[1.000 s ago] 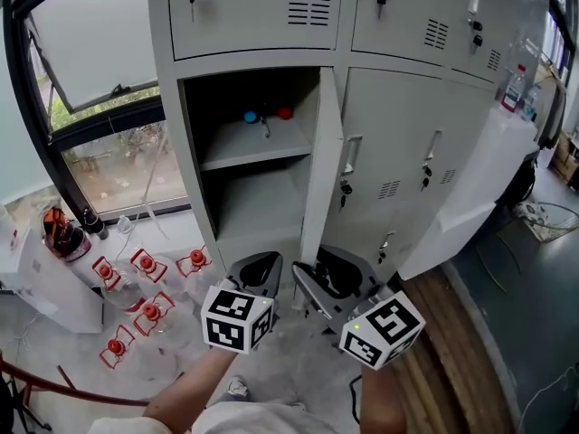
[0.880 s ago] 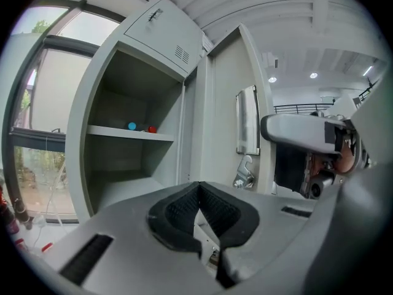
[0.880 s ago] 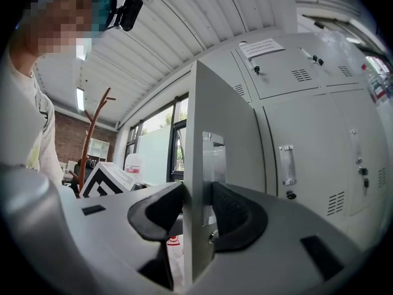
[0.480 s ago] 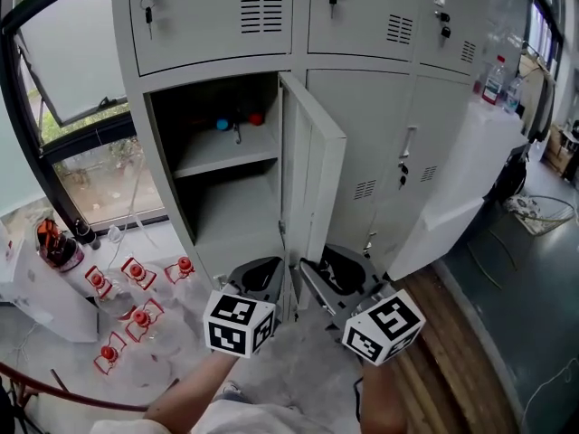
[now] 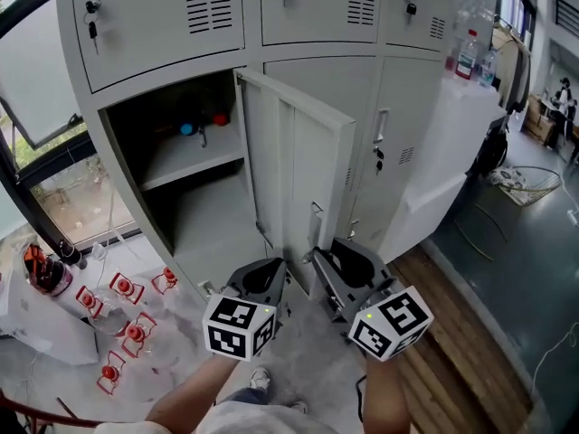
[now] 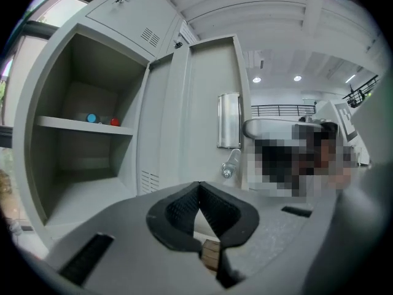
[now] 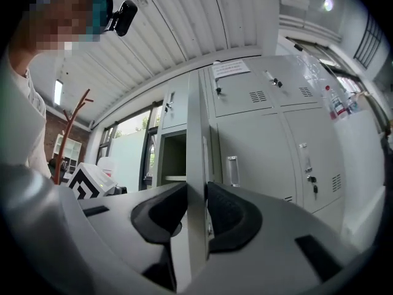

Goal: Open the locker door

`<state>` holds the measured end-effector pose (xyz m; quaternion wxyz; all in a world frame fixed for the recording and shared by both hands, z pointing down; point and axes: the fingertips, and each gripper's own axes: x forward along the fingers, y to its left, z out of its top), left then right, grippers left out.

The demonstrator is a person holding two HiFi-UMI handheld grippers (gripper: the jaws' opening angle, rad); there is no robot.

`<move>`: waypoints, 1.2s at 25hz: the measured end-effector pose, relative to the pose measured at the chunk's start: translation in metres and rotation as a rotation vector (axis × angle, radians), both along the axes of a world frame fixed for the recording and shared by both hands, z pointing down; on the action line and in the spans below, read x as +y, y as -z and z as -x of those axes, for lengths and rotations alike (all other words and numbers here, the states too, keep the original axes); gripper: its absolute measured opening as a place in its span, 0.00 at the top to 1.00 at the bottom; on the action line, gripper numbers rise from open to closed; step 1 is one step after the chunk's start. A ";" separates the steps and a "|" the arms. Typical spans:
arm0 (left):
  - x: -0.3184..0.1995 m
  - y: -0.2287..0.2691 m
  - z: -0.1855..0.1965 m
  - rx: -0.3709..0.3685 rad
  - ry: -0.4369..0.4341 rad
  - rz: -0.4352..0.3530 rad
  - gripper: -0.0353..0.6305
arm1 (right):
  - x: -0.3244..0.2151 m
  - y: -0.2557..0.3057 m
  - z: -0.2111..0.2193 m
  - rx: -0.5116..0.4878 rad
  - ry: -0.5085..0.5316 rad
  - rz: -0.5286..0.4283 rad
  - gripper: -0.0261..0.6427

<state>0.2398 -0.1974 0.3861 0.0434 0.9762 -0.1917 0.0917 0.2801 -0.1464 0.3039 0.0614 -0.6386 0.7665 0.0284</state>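
The left gripper (image 5: pixel 261 277) is held low in front of the lockers (image 5: pixel 163 25). Its fingers (image 6: pixel 175 211) are pressed together, with nothing between them. Just beside it, the right gripper (image 5: pixel 336 262) is set astride the lower free edge of the locker door (image 5: pixel 303 165). Its fingers (image 7: pixel 230 217) are closing with that edge between them, one pad seemingly against the metal and the other just beside it. The door is swung well out from its compartment. Farther in, a blue object (image 5: pixel 186 128) and a red object (image 5: pixel 220 119) are seen at the back of the shelf (image 5: pixel 181 163).
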 end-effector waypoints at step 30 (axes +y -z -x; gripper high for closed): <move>-0.019 0.017 -0.086 0.062 -0.270 0.018 0.94 | -0.011 -0.002 -0.089 -0.020 -0.258 0.003 0.82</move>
